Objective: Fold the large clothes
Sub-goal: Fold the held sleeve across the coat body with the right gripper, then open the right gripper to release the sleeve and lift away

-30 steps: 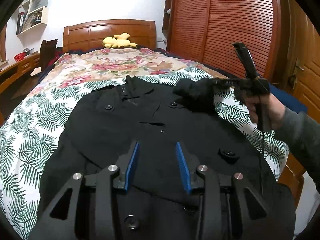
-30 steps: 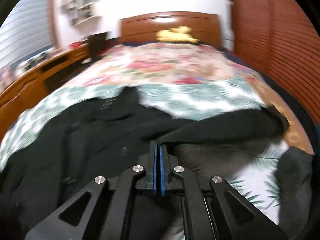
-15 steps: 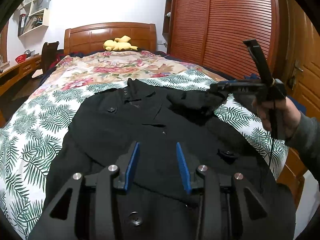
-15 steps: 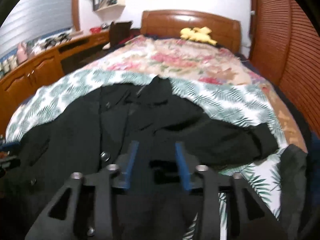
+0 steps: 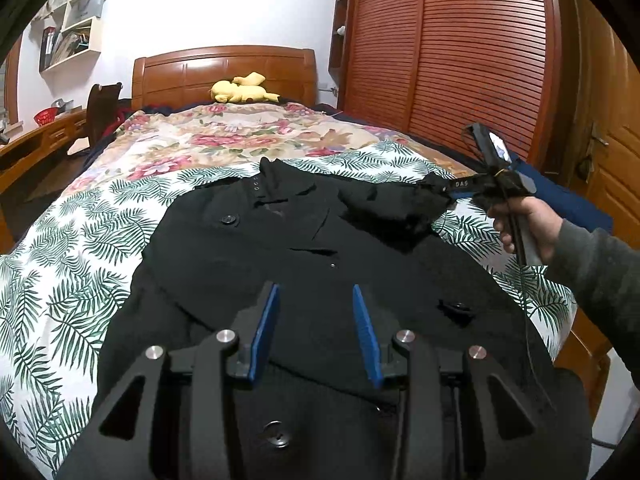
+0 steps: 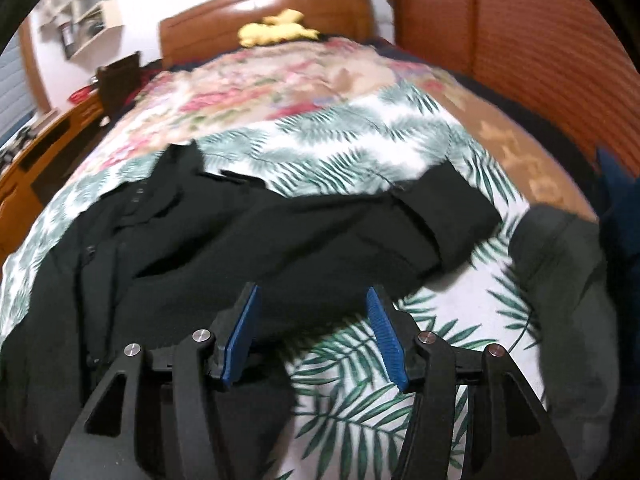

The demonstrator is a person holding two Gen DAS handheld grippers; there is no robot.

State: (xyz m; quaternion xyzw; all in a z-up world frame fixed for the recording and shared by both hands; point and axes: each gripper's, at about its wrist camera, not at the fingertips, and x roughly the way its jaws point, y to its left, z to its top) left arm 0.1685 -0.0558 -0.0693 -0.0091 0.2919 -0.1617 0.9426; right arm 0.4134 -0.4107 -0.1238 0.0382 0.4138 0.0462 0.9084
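A large black buttoned coat (image 5: 304, 264) lies spread on the bed, collar toward the headboard. Its right sleeve (image 6: 400, 224) lies bunched across the leaf-print cover, cuff at the right. My left gripper (image 5: 316, 300) is open and empty, hovering over the coat's lower front. My right gripper (image 6: 312, 304) is open and empty just above the sleeve's near edge. In the left wrist view the right gripper (image 5: 448, 196) sits at the bunched sleeve (image 5: 392, 208), held by a hand.
The bed (image 5: 80, 240) has a leaf-print cover and a floral quilt (image 5: 240, 140). A yellow plush toy (image 5: 240, 90) lies by the wooden headboard. A louvered wardrobe (image 5: 460, 60) stands at the right. A grey garment (image 6: 560, 280) lies at the bed's right edge.
My right gripper opened and let go of the sleeve, then drew back toward the right bed edge. The sleeve now lies on the cover. The left gripper stayed open over the coat.
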